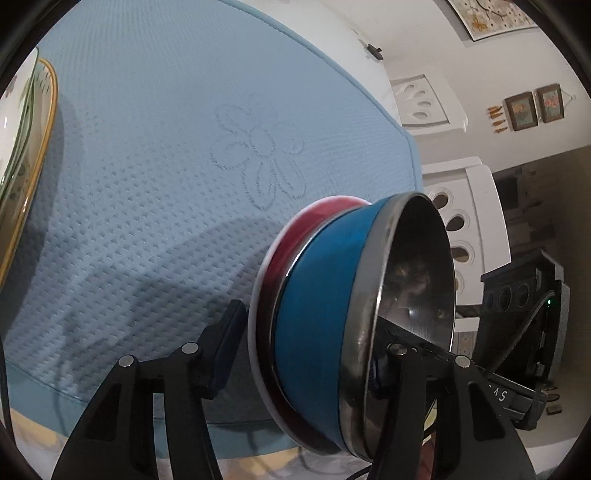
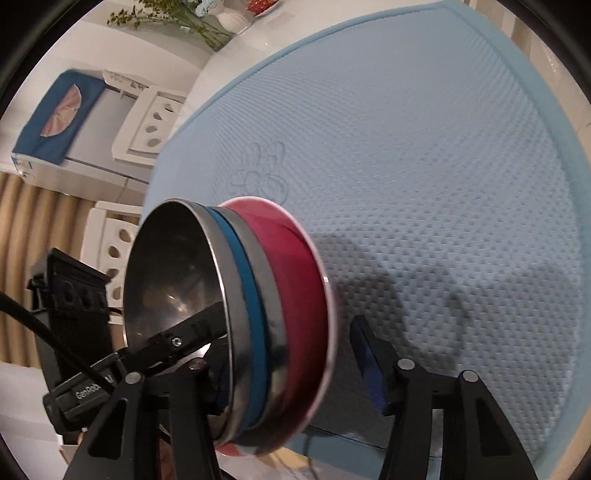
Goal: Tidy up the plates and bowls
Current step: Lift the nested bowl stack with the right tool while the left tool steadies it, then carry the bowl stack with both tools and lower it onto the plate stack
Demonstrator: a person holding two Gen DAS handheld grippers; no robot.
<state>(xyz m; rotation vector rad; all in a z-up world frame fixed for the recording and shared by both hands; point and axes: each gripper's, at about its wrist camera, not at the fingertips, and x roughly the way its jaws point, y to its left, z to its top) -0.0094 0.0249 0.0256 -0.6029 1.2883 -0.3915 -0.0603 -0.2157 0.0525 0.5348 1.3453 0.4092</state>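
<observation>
A blue steel-lined bowl (image 1: 317, 314) sits nested in a red bowl (image 1: 295, 236) on the light blue mat (image 1: 166, 166). My left gripper (image 1: 306, 354) straddles the stack's near rim, one finger inside the blue bowl, one outside the red bowl, with a gap showing. In the right wrist view the same blue bowl (image 2: 243, 295) and red bowl (image 2: 295, 288) stand between my right gripper's (image 2: 288, 350) fingers, one finger inside, the blue-padded one apart from the red wall. Stacked plates (image 1: 26, 147) lie at the far left.
White chairs with oval cut-outs (image 1: 461, 229) stand beside the table edge. A black device with a cable (image 1: 524, 306) is behind the bowls. A vase with greenery (image 2: 229, 18) stands at the table's far end.
</observation>
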